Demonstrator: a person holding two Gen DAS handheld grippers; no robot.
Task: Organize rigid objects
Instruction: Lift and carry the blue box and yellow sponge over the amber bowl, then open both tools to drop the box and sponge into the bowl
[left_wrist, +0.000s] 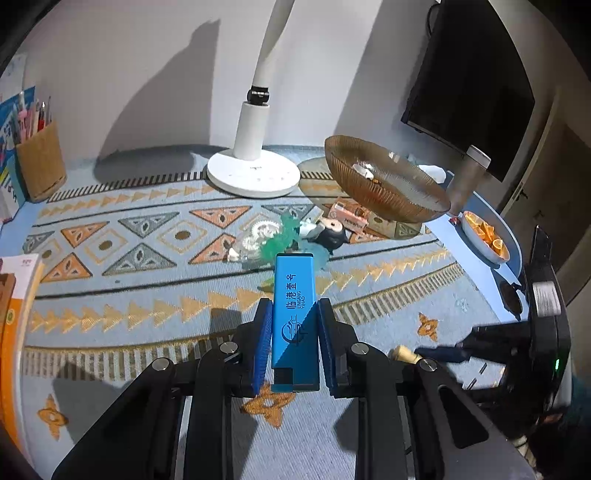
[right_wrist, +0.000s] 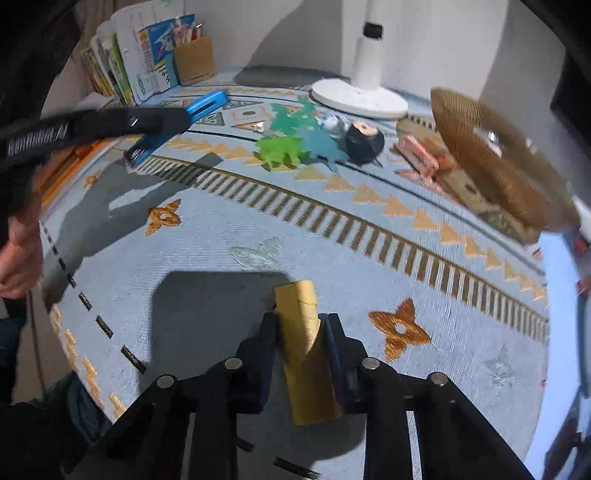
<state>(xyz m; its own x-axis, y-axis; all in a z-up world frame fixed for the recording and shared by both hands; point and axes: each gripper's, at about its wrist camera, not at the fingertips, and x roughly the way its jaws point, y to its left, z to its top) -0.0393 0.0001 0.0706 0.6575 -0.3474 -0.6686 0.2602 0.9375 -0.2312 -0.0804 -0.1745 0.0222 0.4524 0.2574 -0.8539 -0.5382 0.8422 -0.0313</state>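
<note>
My left gripper (left_wrist: 291, 310) is shut on a blue rectangular case with white lettering (left_wrist: 294, 317), held above the patterned rug; it also shows in the right wrist view (right_wrist: 205, 107). My right gripper (right_wrist: 300, 321) is shut on a tan wooden block (right_wrist: 304, 347), held low over the rug; its tip shows in the left wrist view (left_wrist: 404, 355). A ribbed amber glass bowl (left_wrist: 384, 179) sits tilted on boxes at the right. Green and teal plastic toys (right_wrist: 295, 142) and a black round figure (right_wrist: 364, 142) lie mid-rug.
A white lamp base (left_wrist: 253, 175) stands at the back. A cork pen holder (left_wrist: 40, 162) and books are at the left. Pink boxes (left_wrist: 349, 216) lie under the bowl. A small dish of orange slices (left_wrist: 485, 236) is at the right, a dark monitor (left_wrist: 469, 92) behind.
</note>
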